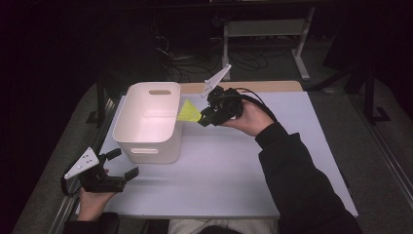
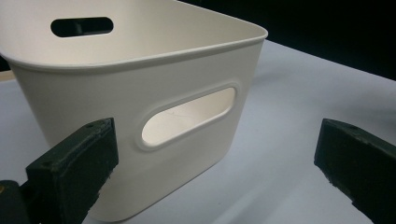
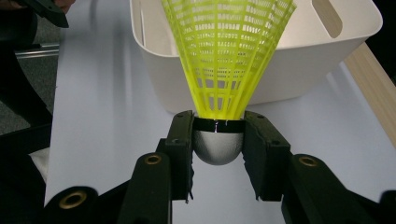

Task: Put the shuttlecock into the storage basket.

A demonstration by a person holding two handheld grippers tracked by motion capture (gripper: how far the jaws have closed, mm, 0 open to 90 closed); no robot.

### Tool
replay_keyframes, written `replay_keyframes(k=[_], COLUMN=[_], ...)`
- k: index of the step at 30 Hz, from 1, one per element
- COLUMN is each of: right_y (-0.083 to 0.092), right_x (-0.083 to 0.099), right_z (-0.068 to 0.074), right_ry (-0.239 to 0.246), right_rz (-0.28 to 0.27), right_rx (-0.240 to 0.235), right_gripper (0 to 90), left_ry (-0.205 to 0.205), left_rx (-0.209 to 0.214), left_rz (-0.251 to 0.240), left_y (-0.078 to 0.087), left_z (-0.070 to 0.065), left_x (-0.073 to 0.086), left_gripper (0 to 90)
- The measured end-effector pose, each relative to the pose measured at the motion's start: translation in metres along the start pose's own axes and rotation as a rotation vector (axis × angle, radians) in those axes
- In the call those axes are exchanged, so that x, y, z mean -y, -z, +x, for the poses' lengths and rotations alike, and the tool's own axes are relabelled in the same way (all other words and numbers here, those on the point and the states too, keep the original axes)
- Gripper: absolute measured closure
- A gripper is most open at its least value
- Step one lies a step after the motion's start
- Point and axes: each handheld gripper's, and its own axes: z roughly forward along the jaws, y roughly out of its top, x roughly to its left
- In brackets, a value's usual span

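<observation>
The yellow plastic mesh shuttlecock is clamped at its rounded grey cork base between the jaws of the right gripper, skirt pointing away from the hand. In the high view the shuttlecock is held in the air just beside the right-hand rim of the white plastic storage bin with slot handles, skirt toward the bin, not yet over its opening. The right gripper is carried level and above the counter.

The bin stands on the white counter, and nothing shows on the visible part of its floor. The left gripper rests at the counter's near left corner, jaws wide apart and holding nothing; in its own view the bin's near wall lies close ahead.

Judgement: the step in hand is carrying the shuttlecock to the bin. The next move calls for advancing over the rim, then opening the jaws so it drops inside.
</observation>
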Motion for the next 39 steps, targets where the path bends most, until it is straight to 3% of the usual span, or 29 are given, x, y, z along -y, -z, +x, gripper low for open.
replay_keyframes(k=[19, 39], right_y=[-0.004, -0.025], right_x=[-0.02, -0.042], right_z=[0.001, 0.003], right_ry=[0.022, 0.053], right_rz=[-0.011, -0.026], right_rx=[-0.009, -0.051], right_gripper=[63.0, 63.0], left_ry=[0.001, -0.001], left_rx=[0.001, 0.001], left_rz=[-0.001, -0.003], left_y=[0.0, 0.001], left_z=[0.0, 0.0], left_x=[0.0, 0.0], left_gripper=[0.0, 0.0])
